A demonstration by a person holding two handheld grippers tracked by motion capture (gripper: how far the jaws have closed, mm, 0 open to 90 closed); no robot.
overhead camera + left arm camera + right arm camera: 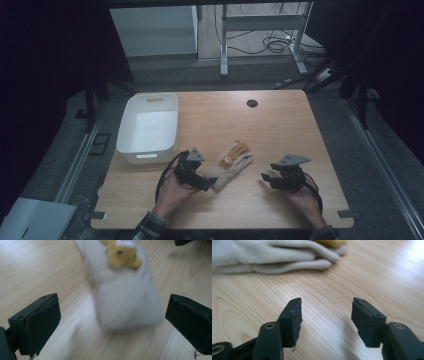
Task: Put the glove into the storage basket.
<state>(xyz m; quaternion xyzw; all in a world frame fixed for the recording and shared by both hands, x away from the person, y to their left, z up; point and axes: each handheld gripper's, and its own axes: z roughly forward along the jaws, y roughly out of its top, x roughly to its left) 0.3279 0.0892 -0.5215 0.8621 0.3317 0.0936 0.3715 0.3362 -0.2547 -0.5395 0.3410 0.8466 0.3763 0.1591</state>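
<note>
A pair of beige knit gloves (232, 162) with yellow patches lies flat near the middle of the wooden table (280, 130). My left gripper (209, 184) is just at their cuff end, held in a hand coming from the bottom edge. In the left gripper view the cuff (127, 302) lies blurred between and beyond the wide-apart jaws, and neither pad touches it, so the left gripper (112, 315) is open. My right gripper (266, 178) hovers to the right of the gloves, clear of them. Its jaws stand open over bare wood (325, 312), with the glove fingers (274, 257) farther off.
A white plastic bin (148, 157) stands at the table's left, close beside the left hand. A black cable hole (252, 103) sits near the far edge. Beyond the table are desk legs and cables on the floor.
</note>
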